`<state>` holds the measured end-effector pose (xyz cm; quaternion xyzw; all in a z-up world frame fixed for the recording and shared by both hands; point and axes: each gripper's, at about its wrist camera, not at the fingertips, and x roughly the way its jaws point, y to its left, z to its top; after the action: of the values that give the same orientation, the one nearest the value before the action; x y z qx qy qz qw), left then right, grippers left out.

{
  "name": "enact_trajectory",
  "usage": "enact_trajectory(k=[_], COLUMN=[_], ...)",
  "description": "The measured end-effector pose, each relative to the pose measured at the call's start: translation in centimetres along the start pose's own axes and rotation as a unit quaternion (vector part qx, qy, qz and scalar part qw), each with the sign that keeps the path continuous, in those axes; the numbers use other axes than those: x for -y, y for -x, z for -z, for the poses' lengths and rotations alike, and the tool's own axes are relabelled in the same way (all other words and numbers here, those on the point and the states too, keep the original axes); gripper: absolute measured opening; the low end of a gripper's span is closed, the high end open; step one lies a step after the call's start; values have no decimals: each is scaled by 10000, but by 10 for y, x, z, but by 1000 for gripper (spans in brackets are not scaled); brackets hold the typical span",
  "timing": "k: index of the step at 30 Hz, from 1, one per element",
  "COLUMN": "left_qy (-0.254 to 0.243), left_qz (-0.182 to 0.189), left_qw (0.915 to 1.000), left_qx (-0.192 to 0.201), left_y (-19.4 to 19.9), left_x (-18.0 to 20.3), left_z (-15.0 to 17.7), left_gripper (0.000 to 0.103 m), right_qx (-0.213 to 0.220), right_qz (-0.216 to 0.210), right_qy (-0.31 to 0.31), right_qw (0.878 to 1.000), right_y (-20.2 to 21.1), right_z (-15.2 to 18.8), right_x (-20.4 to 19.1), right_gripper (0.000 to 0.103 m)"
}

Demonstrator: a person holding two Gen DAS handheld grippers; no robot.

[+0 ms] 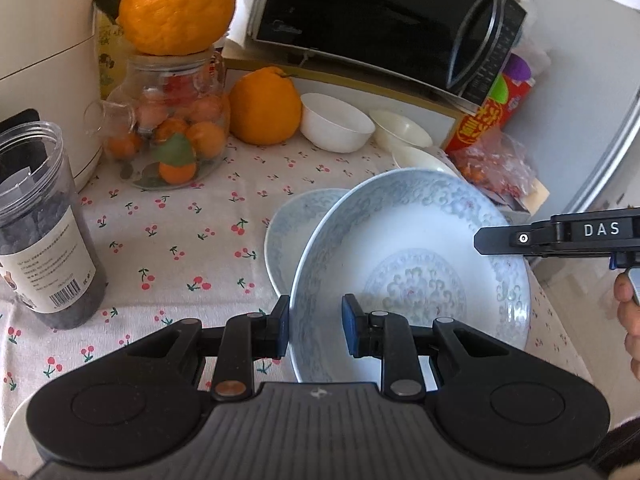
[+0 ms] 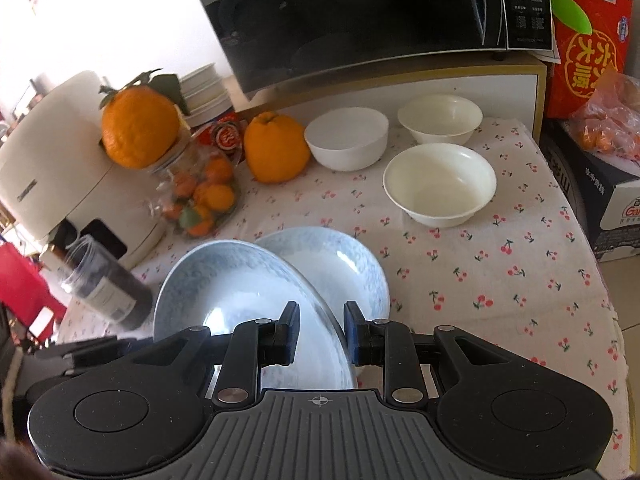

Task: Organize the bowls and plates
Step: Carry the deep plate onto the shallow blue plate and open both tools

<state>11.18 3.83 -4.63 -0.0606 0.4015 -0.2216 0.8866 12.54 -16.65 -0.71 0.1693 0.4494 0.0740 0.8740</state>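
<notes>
We see the left claw (image 1: 315, 330) clamped on the near rim of a pale blue patterned ceramic plate (image 1: 416, 268); the right claw (image 2: 322, 334) grips the opposite rim of the same plate, one pad inside and one outside. The plate is tilted and held up over the worktop (image 2: 500, 280), which carries a white cloth with a cherry print. Just beyond and partly under it lies a second pale blue patterned plate (image 2: 344, 264), flat on the cloth.

Ahead of the right claw, three empty bowls: a cream round bowl (image 2: 440, 184) nearest, another cream bowl (image 2: 440, 118) behind it, and a white round bowl (image 2: 346, 136) to their left. Nothing in any of them.

Ahead-left of the left claw stands a clear glass jar (image 1: 172, 128) filled with small orange fruits and a few green leaves; a large orange citrus fruit (image 1: 178, 6) sits on its mouth. A second large orange citrus fruit (image 1: 264, 106) rests on the cloth beside the jar. Left of the left claw is a clear plastic canister (image 1: 44, 220), white label, dark contents, lid off. Behind the jar is a cream appliance (image 2: 60, 160); the black microwave oven (image 2: 360, 12) stands at the back. A red printed carton (image 2: 588, 44) stands to the far right of it.
</notes>
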Motion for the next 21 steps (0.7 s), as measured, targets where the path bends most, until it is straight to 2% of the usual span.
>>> enact_trajectory(k=[10,21], left_qy=[385,551], left_qz=[-255,-502], left_qw=[9989,9971], left_qx=[129,171], left_y=[-11,-33], left_x=[-12,-9], left_z=[-11,-19], left_gripper=[21,21], right_qx=[105,92], right_qz=[-10,350], right_qy=[-173,-340], right_qw=[9998,9988], right_y=[-31,-66], right_z=[-19,-24], right_x=[-1,11], right_gripper=[24,24])
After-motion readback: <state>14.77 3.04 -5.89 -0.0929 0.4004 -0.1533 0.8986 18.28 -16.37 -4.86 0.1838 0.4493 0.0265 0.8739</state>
